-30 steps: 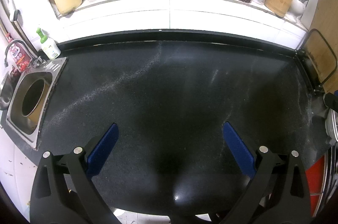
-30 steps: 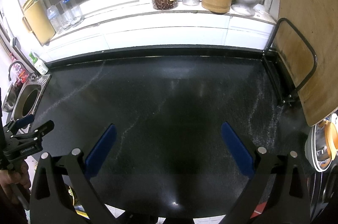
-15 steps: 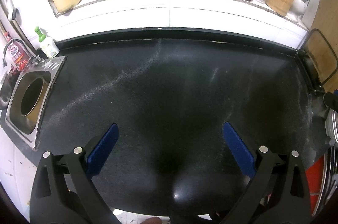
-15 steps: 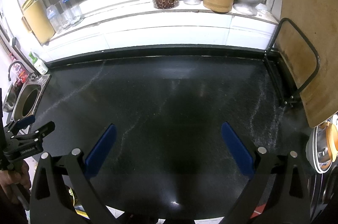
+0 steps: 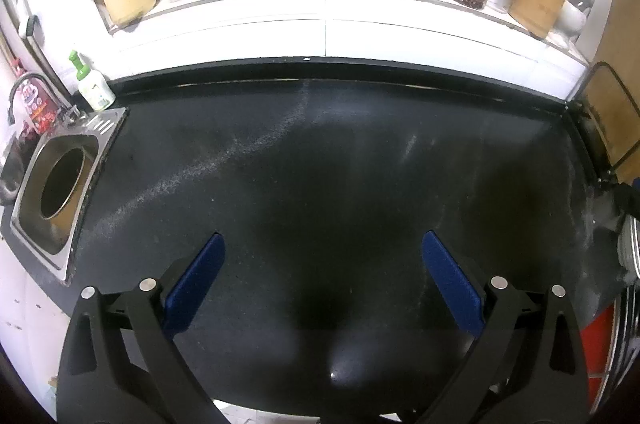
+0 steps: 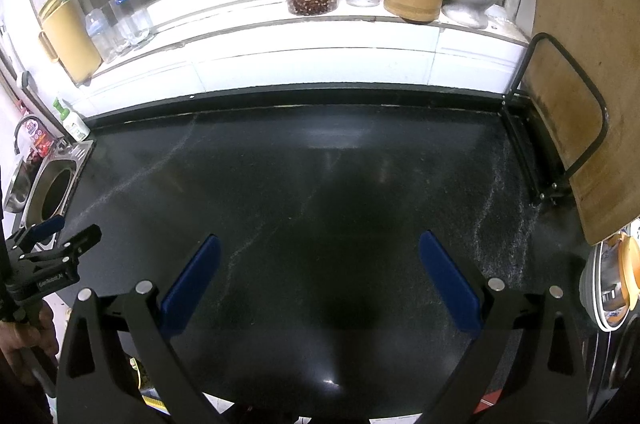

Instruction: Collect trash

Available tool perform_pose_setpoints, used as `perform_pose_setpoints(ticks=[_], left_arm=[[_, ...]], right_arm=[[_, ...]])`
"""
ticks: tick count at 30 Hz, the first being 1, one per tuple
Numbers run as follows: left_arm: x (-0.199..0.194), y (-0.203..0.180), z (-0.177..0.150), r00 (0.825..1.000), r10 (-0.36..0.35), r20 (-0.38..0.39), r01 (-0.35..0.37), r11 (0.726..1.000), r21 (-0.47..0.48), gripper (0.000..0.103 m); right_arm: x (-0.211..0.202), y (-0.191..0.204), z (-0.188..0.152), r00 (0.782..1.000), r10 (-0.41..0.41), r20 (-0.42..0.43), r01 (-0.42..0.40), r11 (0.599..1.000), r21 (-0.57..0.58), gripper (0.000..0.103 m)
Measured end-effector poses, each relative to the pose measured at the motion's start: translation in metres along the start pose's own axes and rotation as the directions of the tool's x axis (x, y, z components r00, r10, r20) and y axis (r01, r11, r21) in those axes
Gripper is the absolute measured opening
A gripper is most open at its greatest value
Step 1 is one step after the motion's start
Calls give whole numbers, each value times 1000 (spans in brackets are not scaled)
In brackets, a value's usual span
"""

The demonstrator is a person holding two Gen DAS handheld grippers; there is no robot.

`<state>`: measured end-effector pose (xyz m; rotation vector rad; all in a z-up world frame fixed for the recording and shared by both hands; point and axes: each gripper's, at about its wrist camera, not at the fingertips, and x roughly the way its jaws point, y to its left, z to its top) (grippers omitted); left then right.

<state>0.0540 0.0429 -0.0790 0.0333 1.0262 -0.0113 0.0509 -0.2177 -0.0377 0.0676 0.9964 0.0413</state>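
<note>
From the left wrist, the left tool [image 5: 322,256] hangs over the black surface [image 5: 320,163] with its blue pads spread wide and nothing between them. No trash can be made out on the surface ahead of it. The steel sink [image 5: 60,187] sits far left of the tool.

From the right wrist, the right tool [image 6: 318,256] is likewise spread wide and empty above the same surface [image 6: 320,163]. Left of it, near the sink [image 6: 52,187], the left tool [image 6: 60,238] appears, held in a hand [image 6: 24,340]. No trash can be made out here either.
</note>
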Motion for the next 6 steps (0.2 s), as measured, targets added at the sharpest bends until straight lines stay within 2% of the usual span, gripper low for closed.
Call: perform_pose_setpoints(ticks=[6], left_arm=[[6, 0, 0, 1000, -1, -17, 1, 1000, -6, 96]], right_arm=[[8, -6, 1, 1000, 7, -13, -7, 1000, -1, 96]])
